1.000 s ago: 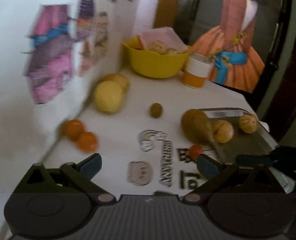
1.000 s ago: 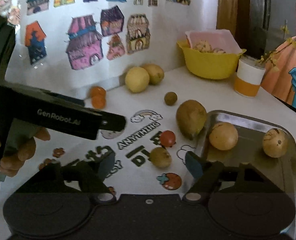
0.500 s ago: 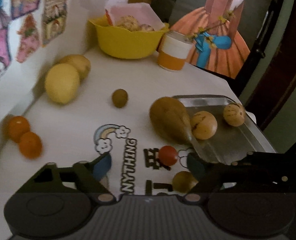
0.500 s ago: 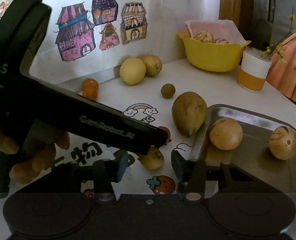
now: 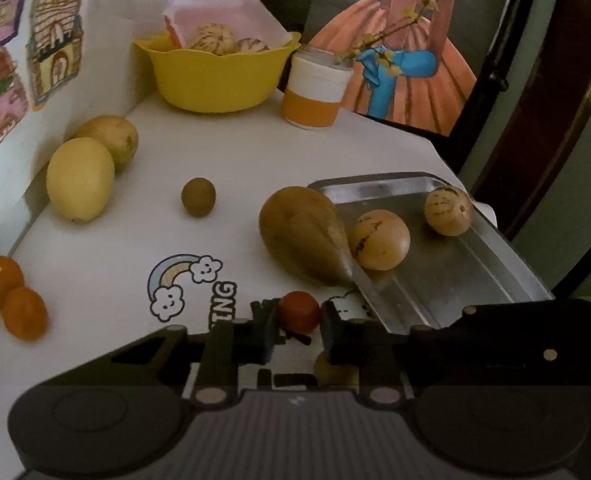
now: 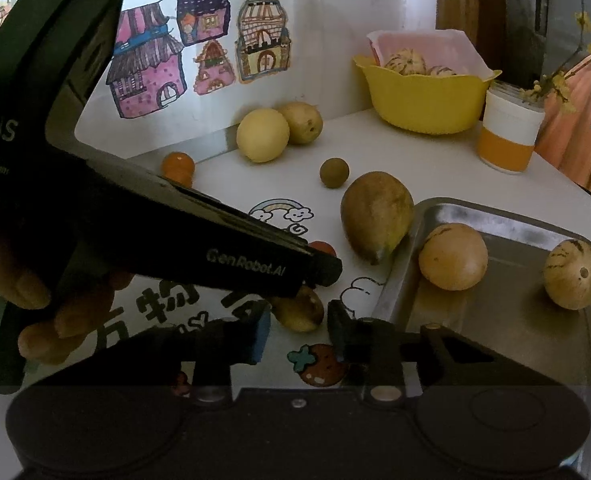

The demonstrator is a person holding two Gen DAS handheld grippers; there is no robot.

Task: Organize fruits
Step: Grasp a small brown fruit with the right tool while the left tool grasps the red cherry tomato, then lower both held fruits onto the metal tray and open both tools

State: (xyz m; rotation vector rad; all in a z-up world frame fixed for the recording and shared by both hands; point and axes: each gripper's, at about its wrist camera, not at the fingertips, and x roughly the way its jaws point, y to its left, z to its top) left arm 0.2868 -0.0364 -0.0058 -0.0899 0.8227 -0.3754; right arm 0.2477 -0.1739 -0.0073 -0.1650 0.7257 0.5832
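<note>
Left wrist view: the left gripper (image 5: pixel 297 330) has its jaws narrowed around a small, smooth red tomato (image 5: pixel 298 311) on the white printed tablecloth (image 5: pixel 235 152). The right gripper (image 6: pixel 299 330), jaws apart, frames a yellowish-brown oval fruit (image 6: pixel 301 312) beside the shiny metal tray (image 6: pixel 507 236). The left tool reads "GenRobot.AI".

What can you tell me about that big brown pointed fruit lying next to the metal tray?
The big brown fruit is teardrop-shaped, with dull, smooth-looking olive-brown skin, fat at one end and tapering to a point. It lies on its side on the white table, its tapered end resting against the near left corner of the metal tray. No gripper touches it. It is the largest fruit in view.
</note>
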